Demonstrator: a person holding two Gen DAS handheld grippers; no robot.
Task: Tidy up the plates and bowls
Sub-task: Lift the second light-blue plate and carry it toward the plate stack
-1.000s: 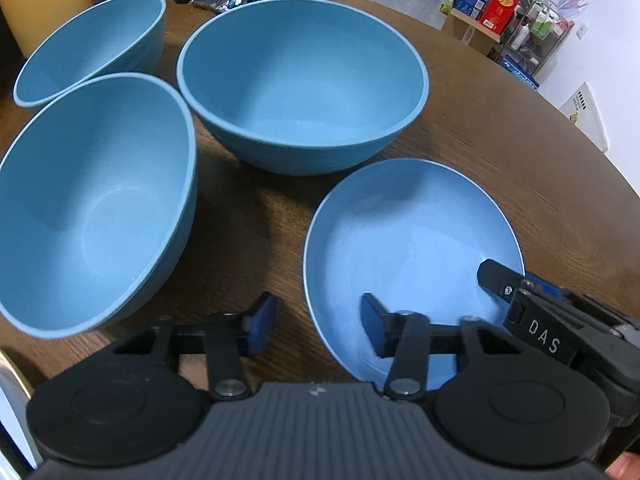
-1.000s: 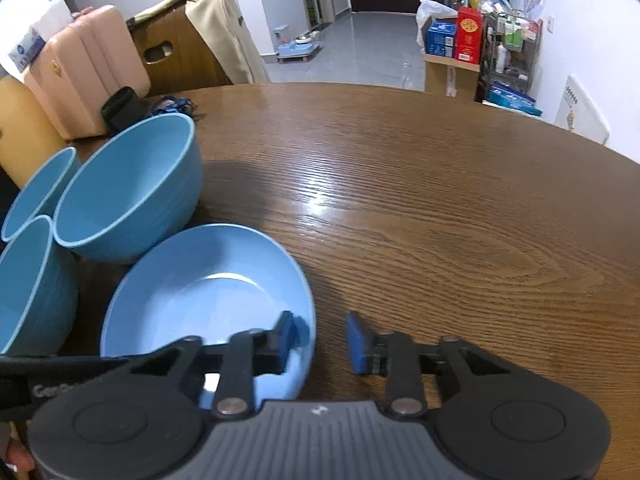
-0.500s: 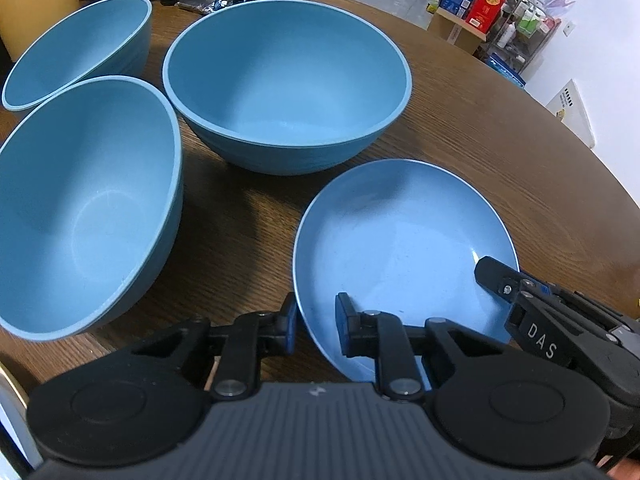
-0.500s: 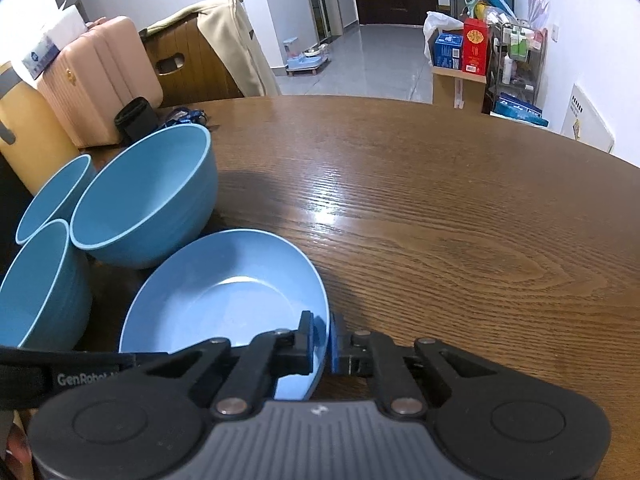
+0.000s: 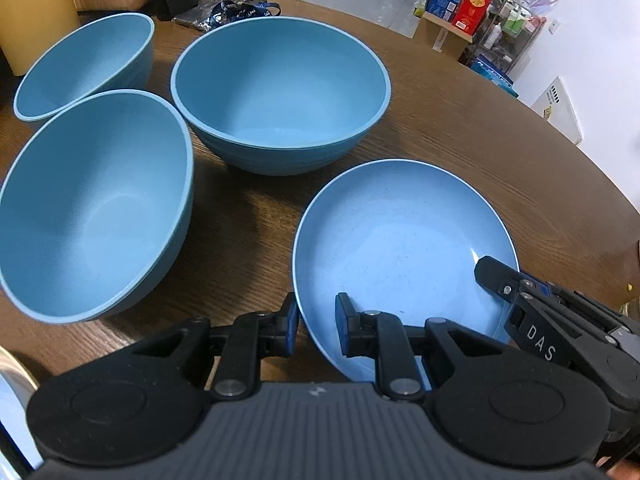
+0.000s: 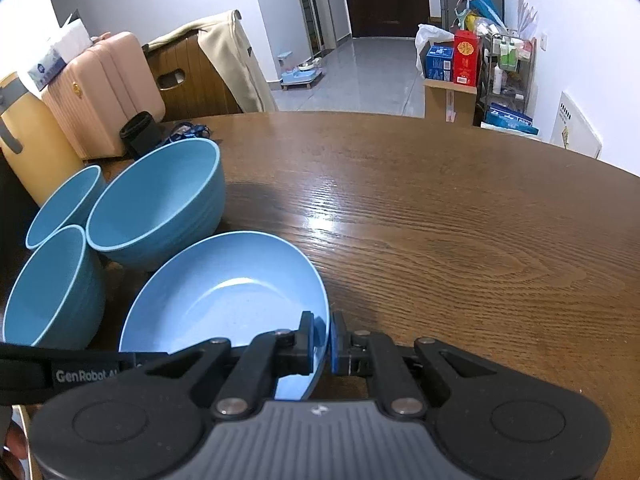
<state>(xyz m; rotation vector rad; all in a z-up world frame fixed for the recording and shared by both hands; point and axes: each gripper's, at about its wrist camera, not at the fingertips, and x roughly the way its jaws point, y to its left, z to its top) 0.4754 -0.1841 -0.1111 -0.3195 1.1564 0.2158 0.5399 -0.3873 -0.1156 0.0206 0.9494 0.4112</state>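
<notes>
A shallow light-blue plate [image 5: 404,240] sits on the brown round table [image 5: 480,152], lifted at its near edge. My left gripper [image 5: 317,322] straddles the plate's near-left rim with its jaws a little apart. My right gripper [image 6: 321,340] is shut on the plate's [image 6: 224,308] right rim. Three deeper blue bowls stand to the left: a large one [image 5: 280,92] at the back, a medium one [image 5: 92,204] at front left, a smaller one [image 5: 88,64] behind it.
A black cup [image 6: 140,134] and a blue lanyard [image 5: 240,10] lie at the table's far left edge. A yellow container [image 6: 28,148], a pink suitcase [image 6: 100,92] and a chair [image 6: 200,72] stand beyond the table. The table's right half [image 6: 460,220] is bare wood.
My right gripper closed on the plate's right rim. My left gripper closed toward the near-left rim, then widened slightly. The plate's near edge rose a little.
</notes>
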